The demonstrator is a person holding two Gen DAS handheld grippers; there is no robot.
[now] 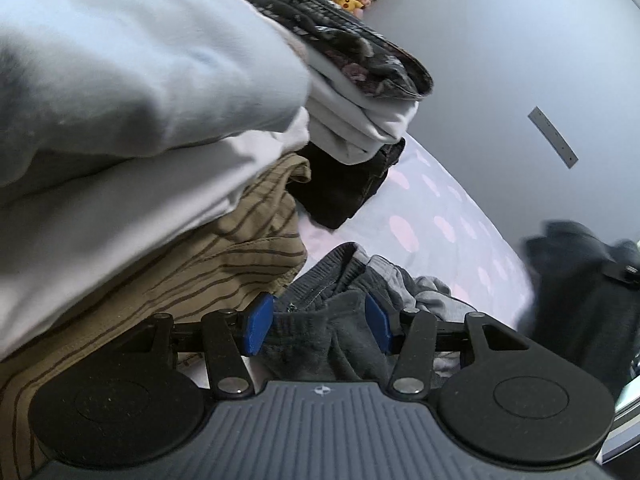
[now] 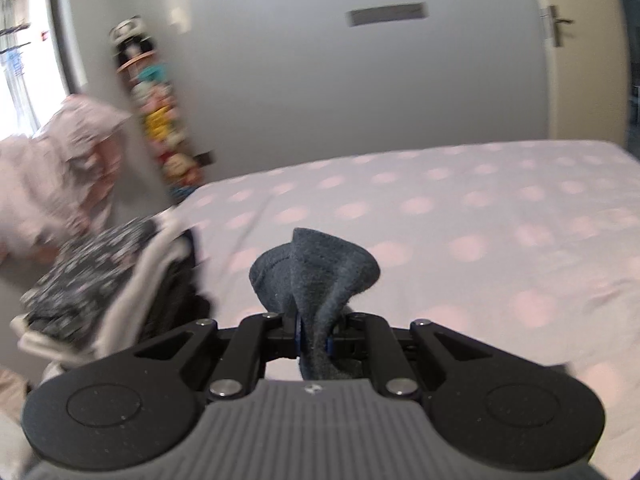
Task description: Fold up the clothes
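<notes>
folded stack (image 1: 120, 128) on the bed (image 2: 440, 216) at its left edge, second folded stack (image 1: 360, 92) behind it, loose garments (image 1: 352, 280) on the sheet before them, plush toys (image 2: 160, 120) against the wall beyond the bed's far left corner, door (image 2: 580, 60) past its far right corner

Fuzzy knit sock (image 2: 316, 276), matt cotton-looking bedsheet (image 2: 440, 216), seemingly soft fleece stack (image 1: 120, 80)

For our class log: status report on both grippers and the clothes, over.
Right hand-held gripper shut on dark sock. Left hand-held gripper open over grey socks. Folded stacks close left.
</notes>
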